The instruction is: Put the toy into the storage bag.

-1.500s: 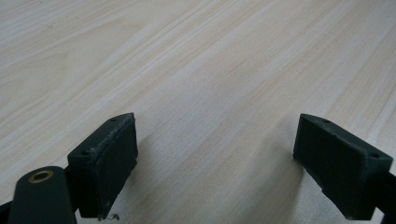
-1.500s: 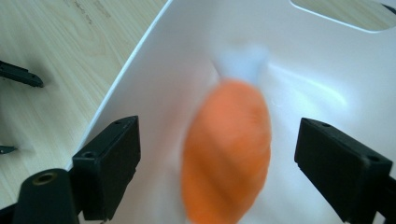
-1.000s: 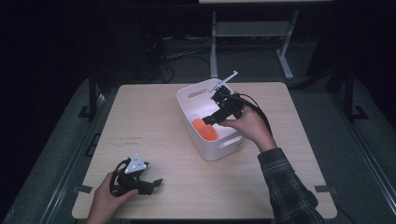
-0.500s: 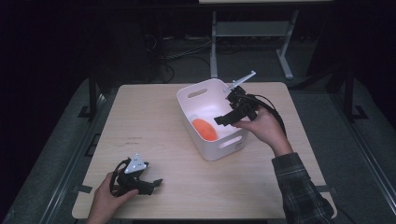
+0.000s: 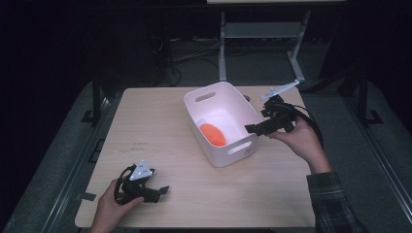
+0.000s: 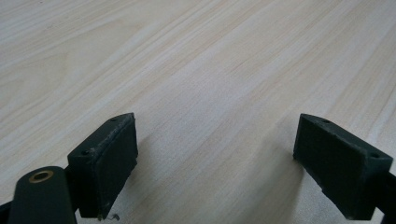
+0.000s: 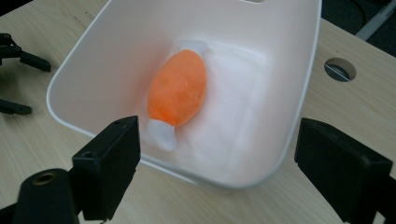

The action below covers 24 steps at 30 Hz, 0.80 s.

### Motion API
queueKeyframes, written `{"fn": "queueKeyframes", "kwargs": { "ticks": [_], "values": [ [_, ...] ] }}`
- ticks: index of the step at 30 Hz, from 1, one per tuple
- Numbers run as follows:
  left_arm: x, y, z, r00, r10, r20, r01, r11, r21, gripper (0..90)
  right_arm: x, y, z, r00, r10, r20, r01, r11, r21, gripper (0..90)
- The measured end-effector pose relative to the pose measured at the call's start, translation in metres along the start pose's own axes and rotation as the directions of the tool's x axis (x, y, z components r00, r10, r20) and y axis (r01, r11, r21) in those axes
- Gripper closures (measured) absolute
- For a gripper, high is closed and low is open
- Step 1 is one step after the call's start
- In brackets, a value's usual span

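A white plastic bin (image 5: 233, 151) stands in the middle of the table. In it lies an orange, candy-shaped soft toy (image 5: 213, 134) with white ends. My right gripper (image 5: 252, 127) hangs just outside the bin's right wall, pointing towards it. In the right gripper view its jaws stand wide apart with nothing between them, and the toy (image 7: 177, 91) rests on the floor of the bin (image 7: 306, 70). My left gripper (image 5: 158, 190) rests near the table's front left corner. The left gripper (image 6: 217, 135) is open over bare wood.
The light wooden table (image 5: 160, 126) has a round cable hole (image 7: 340, 69) just behind the bin. A metal stand (image 5: 223, 43) and cables lie on the dark floor beyond the far edge. The left gripper's black jaws (image 7: 21, 58) show far off in the right gripper view.
My right gripper has moved to the right, from above the bin's inside to beyond its right wall, still open. The left gripper has stayed put.
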State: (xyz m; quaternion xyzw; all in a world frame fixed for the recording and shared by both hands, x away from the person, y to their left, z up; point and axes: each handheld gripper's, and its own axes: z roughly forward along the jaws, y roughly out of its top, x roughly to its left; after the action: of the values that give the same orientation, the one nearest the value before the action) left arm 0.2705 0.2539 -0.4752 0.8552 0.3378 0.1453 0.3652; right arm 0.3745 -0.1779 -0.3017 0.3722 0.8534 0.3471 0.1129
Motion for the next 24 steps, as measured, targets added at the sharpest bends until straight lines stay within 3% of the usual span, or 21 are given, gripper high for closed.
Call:
{"fn": "queueKeyframes", "kwargs": {
  "ticks": [7,11,24],
  "values": [
    [0.000,0.000,0.000,1.0000,0.000,0.000,0.000,1.0000,0.000,12.8,-0.007,-0.019,-0.013,0.9998,0.019,0.008,-0.019,0.9997,-0.015,13.8],
    [0.000,0.000,0.000,1.0000,0.000,0.000,0.000,1.0000,0.001,12.8,-0.010,-0.038,-0.019,0.9991,0.042,0.002,-0.042,0.9989,-0.023,13.6],
    [0.000,0.000,0.000,1.0000,0.001,0.000,-0.001,1.0000,0.000,12.8,-0.009,-0.091,-0.009,0.9987,0.051,0.003,-0.051,0.9987,-0.004,9.6]
  ]
}}
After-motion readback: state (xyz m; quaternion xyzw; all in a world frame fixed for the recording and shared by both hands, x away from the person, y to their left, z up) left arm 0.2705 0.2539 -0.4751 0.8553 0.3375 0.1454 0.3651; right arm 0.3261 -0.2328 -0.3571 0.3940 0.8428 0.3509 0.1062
